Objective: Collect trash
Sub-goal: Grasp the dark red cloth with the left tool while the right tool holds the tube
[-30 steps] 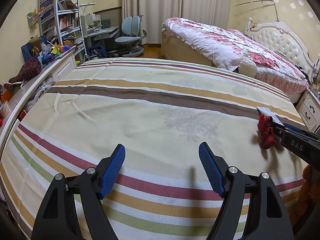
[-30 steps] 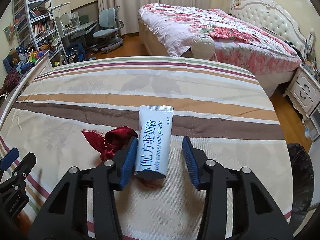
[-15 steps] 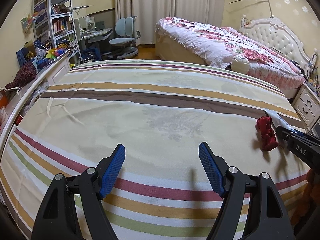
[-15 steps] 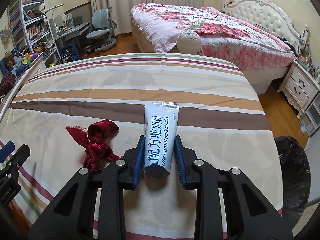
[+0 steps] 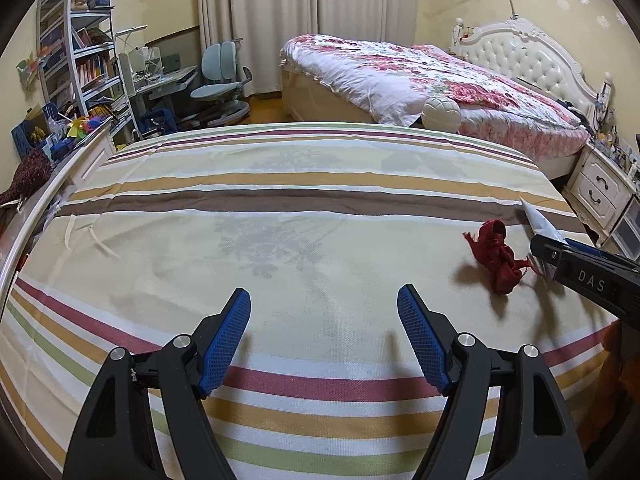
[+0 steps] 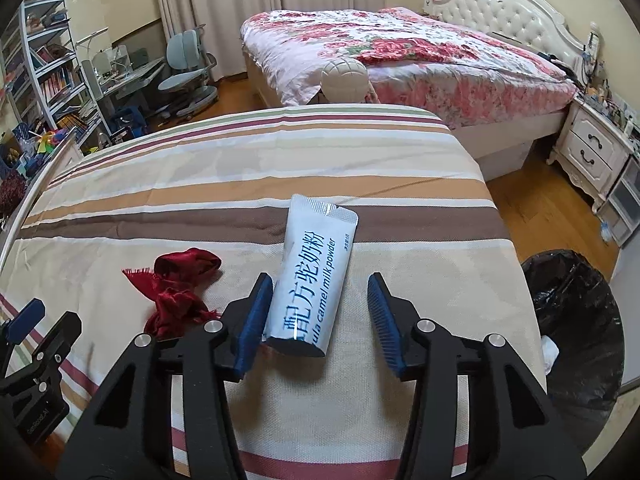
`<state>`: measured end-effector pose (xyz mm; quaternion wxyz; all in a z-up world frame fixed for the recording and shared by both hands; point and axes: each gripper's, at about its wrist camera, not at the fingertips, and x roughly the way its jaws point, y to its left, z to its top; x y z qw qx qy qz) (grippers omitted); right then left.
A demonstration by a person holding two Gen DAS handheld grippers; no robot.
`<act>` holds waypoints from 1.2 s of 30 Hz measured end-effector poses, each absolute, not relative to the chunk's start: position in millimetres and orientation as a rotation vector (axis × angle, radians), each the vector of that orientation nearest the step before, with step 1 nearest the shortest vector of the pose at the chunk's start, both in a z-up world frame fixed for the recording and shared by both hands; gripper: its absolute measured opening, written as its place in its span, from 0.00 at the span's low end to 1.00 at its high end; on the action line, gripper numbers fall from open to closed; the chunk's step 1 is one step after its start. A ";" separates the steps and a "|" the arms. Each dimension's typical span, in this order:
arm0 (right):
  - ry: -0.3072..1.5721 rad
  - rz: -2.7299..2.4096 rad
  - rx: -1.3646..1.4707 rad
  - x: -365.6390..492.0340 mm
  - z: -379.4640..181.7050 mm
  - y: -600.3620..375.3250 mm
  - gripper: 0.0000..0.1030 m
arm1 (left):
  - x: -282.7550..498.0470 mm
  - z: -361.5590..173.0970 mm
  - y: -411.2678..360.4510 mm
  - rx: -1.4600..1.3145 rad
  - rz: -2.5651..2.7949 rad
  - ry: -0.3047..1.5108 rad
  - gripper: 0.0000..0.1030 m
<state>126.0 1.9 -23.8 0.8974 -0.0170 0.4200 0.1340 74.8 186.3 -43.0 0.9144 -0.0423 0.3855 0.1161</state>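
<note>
A white camel milk powder sachet [image 6: 314, 276] lies between the fingers of my right gripper [image 6: 320, 312], touching the left pad. The jaws are wide apart and do not squeeze it. A crumpled red cloth scrap [image 6: 176, 288] lies on the striped bedspread [image 6: 200, 184] just left of the sachet. In the left wrist view the red scrap [image 5: 498, 256] and the sachet's tip [image 5: 538, 220] sit at the far right beside the right gripper. My left gripper [image 5: 324, 336] is open and empty over the bedspread's near middle.
A black-lined trash bin [image 6: 576, 312] stands on the floor right of the bed. A second bed with a floral quilt [image 6: 400, 52] lies beyond. A white nightstand [image 6: 592, 152] is at right. Shelves and a desk chair [image 5: 220, 76] stand at the far left.
My right gripper closed on the sachet half a second ago and now stands open again, with the sachet tilted against the left pad. The view has shifted right toward the bin.
</note>
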 end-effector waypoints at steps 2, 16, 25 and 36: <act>0.867 0.276 -0.031 127.9 -22.4 0.7 0.47 | 75.8 -42.9 186.5 -0.091 0.239 0.796 0.72; 0.888 0.254 -0.022 135.9 -26.7 -7.7 0.48 | 77.7 -44.1 186.7 -0.097 0.237 0.796 0.72; 0.890 0.265 -0.054 137.0 -27.8 1.5 0.47 | 80.9 -45.6 179.5 -0.096 0.227 0.796 0.72; 0.875 0.260 -0.054 124.2 -28.2 -17.5 0.26 | 86.7 -44.9 154.8 -0.072 0.176 0.798 0.72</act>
